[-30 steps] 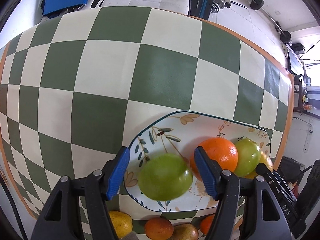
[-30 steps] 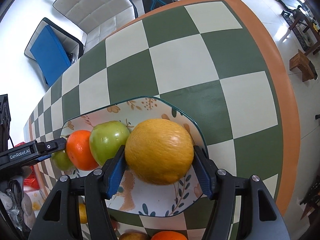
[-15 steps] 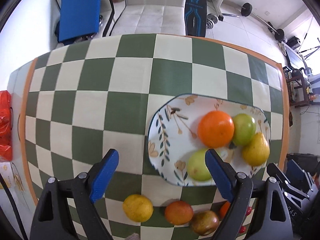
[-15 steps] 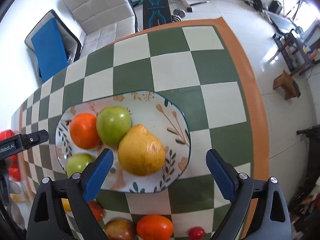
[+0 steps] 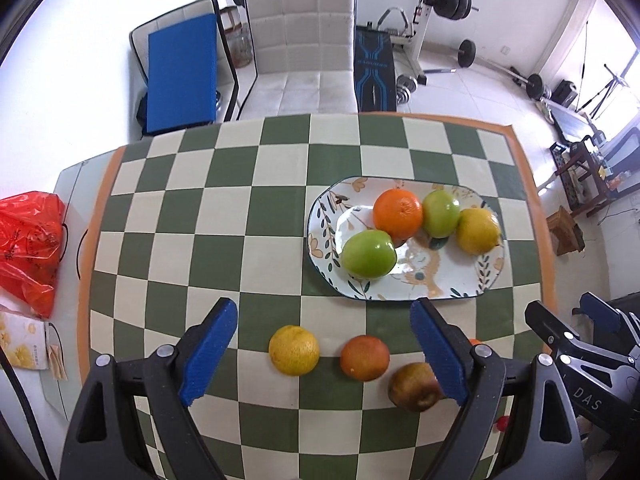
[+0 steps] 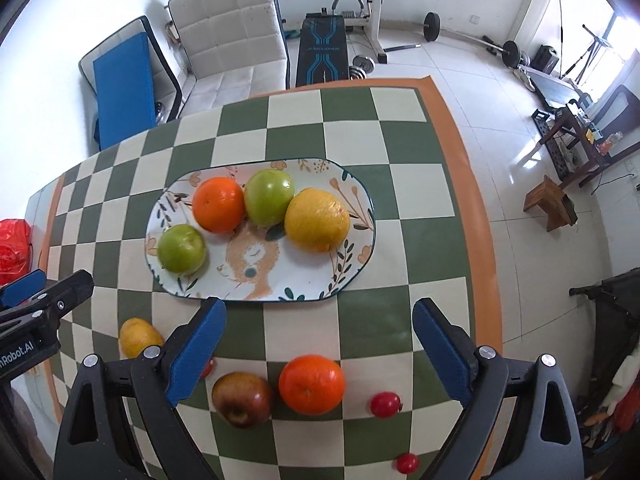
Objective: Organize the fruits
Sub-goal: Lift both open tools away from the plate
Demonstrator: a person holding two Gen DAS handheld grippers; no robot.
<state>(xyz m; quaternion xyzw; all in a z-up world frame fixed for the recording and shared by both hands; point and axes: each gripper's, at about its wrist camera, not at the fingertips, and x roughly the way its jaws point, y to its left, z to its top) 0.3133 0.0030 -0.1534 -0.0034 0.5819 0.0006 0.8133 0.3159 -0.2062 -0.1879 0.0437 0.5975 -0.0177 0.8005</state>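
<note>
**Green and yellow fruit now sit on the plate, and both grippers are empty**

Green and cream squares cover the table (image 5: 248, 208), and the flowered plate (image 6: 280, 284) lies just ahead of both pairs of blue fingers. A second ago each gripper was low over the plate with a fruit between its fingers. Now both have let go and pulled up and back, so much more of the room shows.

On the plate, the big yellow fruit (image 6: 317, 219) that the right gripper (image 6: 320, 354) carried rests ahead of its fingers, a little to the left of the middle. The green apple (image 5: 369, 254) that the left gripper (image 5: 324, 354) dropped lies ahead and toward its right finger. An orange (image 6: 218, 205) and a second green apple (image 6: 269, 197) sit between them, touching.

So four fruits look tidy, and the job seems about half done. More fruit waits on the table, nearer than the plate: a big orange (image 6: 312, 384) and a red-brown apple (image 6: 242, 399) between the right fingers, and a yellow citrus (image 5: 294, 350) and a small orange (image 5: 365, 357) between the left ones. Two tiny red fruits (image 6: 385, 405) lie close to the right gripper too.

Both grippers hang high above the table, tilted down, with their fingers spread wide and holding nothing. The right gripper is probably best placed for the big orange.
</note>
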